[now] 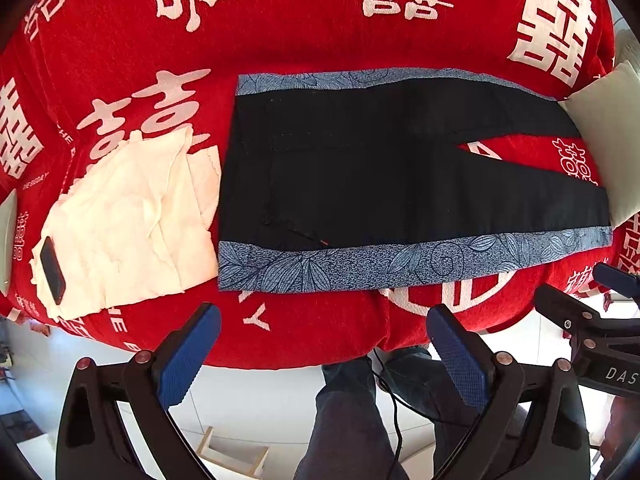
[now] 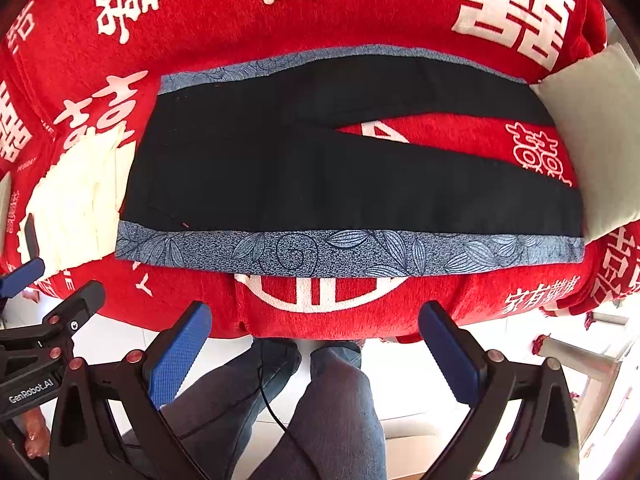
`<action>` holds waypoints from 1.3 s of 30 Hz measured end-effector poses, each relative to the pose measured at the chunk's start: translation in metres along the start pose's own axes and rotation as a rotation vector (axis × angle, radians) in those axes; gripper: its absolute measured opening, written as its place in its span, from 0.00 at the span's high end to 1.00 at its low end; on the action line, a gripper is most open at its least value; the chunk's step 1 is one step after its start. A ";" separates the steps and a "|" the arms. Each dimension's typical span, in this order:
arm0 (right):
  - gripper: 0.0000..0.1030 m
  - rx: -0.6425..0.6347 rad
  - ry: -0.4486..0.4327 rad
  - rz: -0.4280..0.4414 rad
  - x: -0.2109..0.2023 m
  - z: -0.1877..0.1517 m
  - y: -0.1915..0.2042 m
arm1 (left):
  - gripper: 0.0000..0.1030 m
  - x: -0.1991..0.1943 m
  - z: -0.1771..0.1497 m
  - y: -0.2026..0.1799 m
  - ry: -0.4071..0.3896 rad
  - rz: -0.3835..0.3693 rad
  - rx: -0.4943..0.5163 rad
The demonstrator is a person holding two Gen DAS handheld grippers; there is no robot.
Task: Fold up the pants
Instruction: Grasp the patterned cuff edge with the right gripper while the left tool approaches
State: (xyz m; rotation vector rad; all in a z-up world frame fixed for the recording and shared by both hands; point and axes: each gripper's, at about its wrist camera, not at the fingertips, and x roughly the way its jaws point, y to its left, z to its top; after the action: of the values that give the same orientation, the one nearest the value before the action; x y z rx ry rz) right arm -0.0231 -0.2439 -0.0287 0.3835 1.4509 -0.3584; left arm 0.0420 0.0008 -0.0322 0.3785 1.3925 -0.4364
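Blue-padded fingers (image 1: 188, 360) of the left gripper (image 1: 324, 354) sit closest to the lens, spread wide apart w/ nothing between them; right gripper (image 2: 316, 350) is the same, fingers (image 2: 178, 354) wide apart and empty. Both hang off the near edge of the red blanket (image 2: 360, 12), over the person's jeans-clad legs (image 2: 328, 408) and the pale floor, not touching any cloth.

Pants (image 2: 320, 176) lie ahead of both sets of fingers, flat on the blanket, waist toward the left fingers' side, two legs running out to the right and splitting in a narrow V. Black fabric w/ a blue leaf-print band (image 2: 340, 254) along the near outer seam and another along the far one. Fabric looks smooth, few wrinkles; thin and limp, I'd guess.

Step in hand, by my read: pre-grasp, no fold made yet. Next move prob. calls for pinching the near band at two spots, waist end and hem end, then carrying it over to the far band so the legs stack lengthwise.

Beyond the left fingers' outer side: cream folded cloth (image 1: 132, 220) just beside the waistband, w/ a dark phone (image 1: 53, 270) on it. Pale cushion (image 2: 592, 148) is at the hem end; leg ends seem to touch or tuck under it, can't tell which.
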 end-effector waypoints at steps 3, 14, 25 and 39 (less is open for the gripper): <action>0.00 0.023 0.012 0.048 0.010 0.002 -0.006 | 0.00 0.013 0.003 0.007 -0.001 -0.045 -0.031; 0.00 0.283 0.034 0.458 0.103 -0.014 -0.051 | 0.00 0.108 -0.012 0.036 0.023 -0.236 -0.194; 0.44 0.499 0.036 0.770 0.202 -0.046 -0.082 | 0.11 0.177 -0.039 0.043 0.063 -0.390 -0.332; 0.90 0.705 -0.038 0.942 0.210 -0.026 -0.092 | 0.11 0.184 -0.035 0.038 0.107 -0.499 -0.419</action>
State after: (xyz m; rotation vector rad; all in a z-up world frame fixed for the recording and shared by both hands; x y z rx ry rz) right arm -0.0694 -0.3144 -0.2435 1.5408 0.9229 -0.0859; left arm 0.0536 0.0379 -0.2192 -0.3010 1.6379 -0.5173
